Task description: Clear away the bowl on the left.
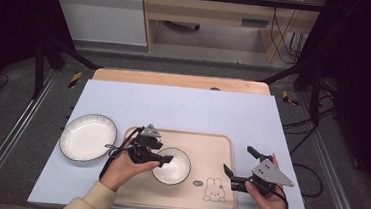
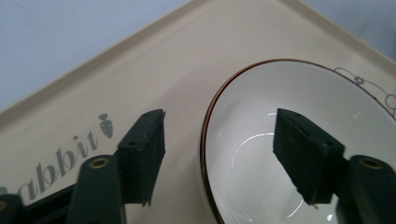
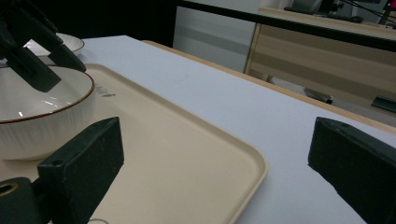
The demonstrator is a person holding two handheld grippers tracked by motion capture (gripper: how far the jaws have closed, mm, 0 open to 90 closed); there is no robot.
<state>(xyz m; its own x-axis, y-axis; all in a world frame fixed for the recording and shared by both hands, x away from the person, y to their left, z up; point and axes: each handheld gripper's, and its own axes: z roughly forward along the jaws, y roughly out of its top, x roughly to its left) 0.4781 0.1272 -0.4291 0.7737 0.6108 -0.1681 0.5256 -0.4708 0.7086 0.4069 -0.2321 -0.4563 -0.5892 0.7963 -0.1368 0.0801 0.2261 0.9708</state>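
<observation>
Count: one bowl (image 1: 171,166), one plate (image 1: 87,137), one tray (image 1: 222,150), two claws. Bowl — white, ribbed outside, thin brown rim — stands on the beige tray at lower centre of the high view, slightly left of the tray's middle. Plate sits off the tray, on the pale sheet over the bench (image 1: 183,104), at centre left of that frame, near the tray's left edge but apart from it.

Tray carries a rabbit drawing (image 1: 214,189) at its lower right corner; its right half is bare. Upper half of the bench is open, and a strip of sheet runs between the tray's right rim and the bench edge.

Left claw (image 1: 161,159) is released: its jaws straddle the bowl's left rim, one over the white inside, the other outside above the tray floor, with clear gaps to the rim on both sides in the left gripper view (image 2: 218,158).

Right claw (image 1: 241,165) is at lower right of the high view, spread wide, nothing between its jaws — one over the tray's right edge, the other over the sheet (image 3: 215,163). Bowl is well apart from it.
</observation>
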